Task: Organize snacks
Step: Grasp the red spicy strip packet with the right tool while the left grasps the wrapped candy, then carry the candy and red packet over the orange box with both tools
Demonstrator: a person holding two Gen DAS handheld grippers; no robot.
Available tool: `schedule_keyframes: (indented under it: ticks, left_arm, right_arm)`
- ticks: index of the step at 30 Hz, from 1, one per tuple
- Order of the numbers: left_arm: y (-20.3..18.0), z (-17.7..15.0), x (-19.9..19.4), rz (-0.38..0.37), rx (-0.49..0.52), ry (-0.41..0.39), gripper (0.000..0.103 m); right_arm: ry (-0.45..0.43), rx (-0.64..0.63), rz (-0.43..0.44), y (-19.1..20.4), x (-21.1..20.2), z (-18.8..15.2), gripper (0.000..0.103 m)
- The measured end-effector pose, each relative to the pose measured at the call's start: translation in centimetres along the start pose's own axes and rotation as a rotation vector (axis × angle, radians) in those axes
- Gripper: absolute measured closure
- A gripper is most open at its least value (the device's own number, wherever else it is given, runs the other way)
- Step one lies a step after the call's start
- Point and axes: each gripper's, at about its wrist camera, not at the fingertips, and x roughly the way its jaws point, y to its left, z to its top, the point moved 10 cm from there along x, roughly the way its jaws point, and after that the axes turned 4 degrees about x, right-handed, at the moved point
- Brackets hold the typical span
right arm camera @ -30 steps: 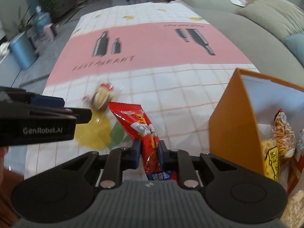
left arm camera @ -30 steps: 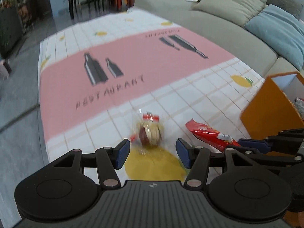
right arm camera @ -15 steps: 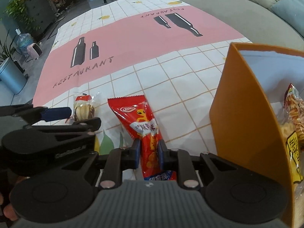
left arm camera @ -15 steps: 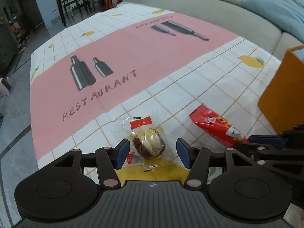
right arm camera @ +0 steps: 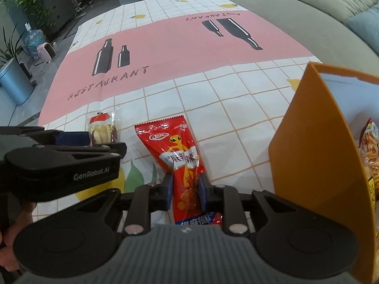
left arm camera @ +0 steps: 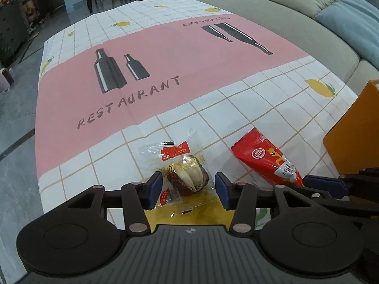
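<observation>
A walnut-stuffed date in a clear wrapper (left arm camera: 187, 177) lies on the tablecloth between the blue pads of my left gripper (left arm camera: 188, 187). Its jaws are closing, and a small gap still shows on each side of the snack. To its right lies a long red snack packet (right arm camera: 175, 146). My right gripper (right arm camera: 186, 189) has its pads against the packet's near half, and its jaws are opening slightly. The packet (left arm camera: 260, 158) rests flat on the cloth. In the right wrist view my left gripper (right arm camera: 94, 142) sits beside the date snack (right arm camera: 104, 132).
An orange box (right arm camera: 315, 142) stands at the right with several snack bags (right arm camera: 369, 146) inside. The pink and white tablecloth (left arm camera: 165, 54) stretches ahead; its left edge drops to the floor. A grey sofa (left arm camera: 296, 19) with cushions borders the far right.
My left gripper sank over the date snack and its jaws narrowed around it. The right gripper stays on the red packet, with its view tipped slightly lower.
</observation>
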Motion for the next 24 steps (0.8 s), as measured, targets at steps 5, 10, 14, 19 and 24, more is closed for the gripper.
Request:
schedule_keyframes:
  ticks: [5,10,14,19,24]
  left_arm:
    - [0.1,-1.1,-1.3,-0.029,-0.065,0.01,0.055]
    - [0.1,-2.7,-3.2,-0.077,-0.117,0.031,0.059]
    - [-0.4,-3.9,-5.8,-0.114,-0.148,0.02,0.062]
    - [-1.7,-6.5,-8.2,-0.149,-0.207,0.041,0.063]
    - [-3.5,-8.0,-12.0,-0.185,-0.206,-0.013,0.064]
  right_arm:
    - [0.0,0.058,0.031,0.4,-1.7,-0.4,0.089]
    - [0.008,0.06,0.024,0.4,-3.5,-2.4,0.09]
    - [-0.014,0.079,0.041,0.1,-6.0,-4.2,0.09]
    - [-0.016,0.096,0.063,-0.1,-8.3,-6.5,0.091]
    - [-0.047,0.088,0.077,-0.4,-10.8,-8.4,0.091]
